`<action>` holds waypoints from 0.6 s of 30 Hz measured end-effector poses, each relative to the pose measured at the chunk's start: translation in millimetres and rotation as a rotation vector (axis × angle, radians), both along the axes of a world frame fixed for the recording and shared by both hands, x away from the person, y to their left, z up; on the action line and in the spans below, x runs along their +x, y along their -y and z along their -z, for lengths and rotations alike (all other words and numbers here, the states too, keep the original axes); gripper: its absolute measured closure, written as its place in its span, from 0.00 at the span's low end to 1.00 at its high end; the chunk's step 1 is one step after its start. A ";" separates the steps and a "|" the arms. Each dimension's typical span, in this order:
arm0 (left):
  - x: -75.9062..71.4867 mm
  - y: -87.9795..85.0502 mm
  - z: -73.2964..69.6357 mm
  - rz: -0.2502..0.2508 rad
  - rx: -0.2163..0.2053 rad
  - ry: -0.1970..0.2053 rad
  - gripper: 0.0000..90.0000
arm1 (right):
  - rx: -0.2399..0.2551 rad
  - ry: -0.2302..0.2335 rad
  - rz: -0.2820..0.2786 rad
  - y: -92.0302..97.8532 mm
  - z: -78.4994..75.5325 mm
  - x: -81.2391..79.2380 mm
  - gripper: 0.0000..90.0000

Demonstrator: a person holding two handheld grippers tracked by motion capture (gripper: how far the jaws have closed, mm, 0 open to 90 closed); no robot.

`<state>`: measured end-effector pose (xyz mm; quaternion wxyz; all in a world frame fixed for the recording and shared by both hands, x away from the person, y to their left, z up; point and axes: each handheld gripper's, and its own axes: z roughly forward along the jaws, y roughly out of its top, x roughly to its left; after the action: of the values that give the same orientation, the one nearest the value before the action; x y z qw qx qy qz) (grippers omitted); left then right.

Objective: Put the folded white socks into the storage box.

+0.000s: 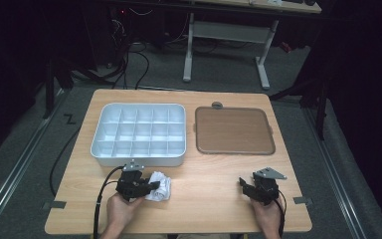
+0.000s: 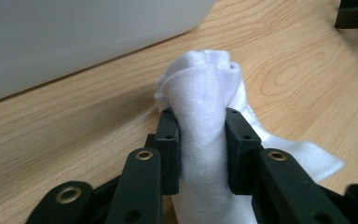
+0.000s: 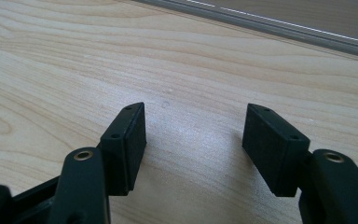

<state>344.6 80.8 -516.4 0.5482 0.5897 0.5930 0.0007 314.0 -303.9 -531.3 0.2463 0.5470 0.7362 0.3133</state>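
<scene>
A crumpled white cloth (image 1: 161, 187) lies on the wooden table (image 1: 204, 174) near its front edge, just below the white tray. My left gripper (image 1: 152, 185) is shut on the cloth (image 2: 205, 88); in the left gripper view both pads (image 2: 169, 149) press a bunched fold that stands up between them, and the rest trails onto the wood. My right gripper (image 1: 242, 185) rests low over bare wood at the front right. Its jaws stand open (image 3: 196, 130) with nothing between them.
A white tray (image 1: 95, 144) with several empty compartments sits at the back left, its wall (image 2: 74, 37) close behind the cloth. A flat brown tray (image 1: 234, 130) lies to its right. The other gripper (image 2: 356, 14) shows far off. Bare wood (image 3: 177, 60) lies between the hands.
</scene>
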 end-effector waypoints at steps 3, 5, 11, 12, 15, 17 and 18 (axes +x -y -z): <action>-1.3 1.3 -2.3 0.010 0.016 0.019 0.79 | 0.000 0.000 -0.002 -0.1 0.0 0.1 0.44; -2.7 2.8 -4.3 0.013 0.018 0.027 0.79 | -0.001 -0.001 -0.002 -0.1 0.0 0.1 0.44; -5.9 4.7 -9.1 0.034 0.034 0.044 0.79 | 0.000 0.000 -0.001 0.0 0.1 0.1 0.44; -6.5 4.4 -10.1 0.038 0.037 0.048 0.79 | 0.000 0.000 -0.001 0.1 0.1 0.1 0.44; -8.2 3.9 -13.6 0.041 0.032 0.048 0.79 | 0.001 0.000 -0.001 0.2 0.1 0.1 0.45; -9.0 4.1 -15.8 0.046 0.040 0.050 0.79 | 0.004 0.000 0.000 0.3 0.0 0.1 0.45; -9.0 4.2 -17.1 0.049 0.042 0.053 0.79 | 0.005 -0.001 0.001 0.3 0.0 0.1 0.45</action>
<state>335.6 76.6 -499.3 0.5510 0.6153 0.5635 0.0152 314.1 -304.2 -531.3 0.2448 0.5481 0.7353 0.3145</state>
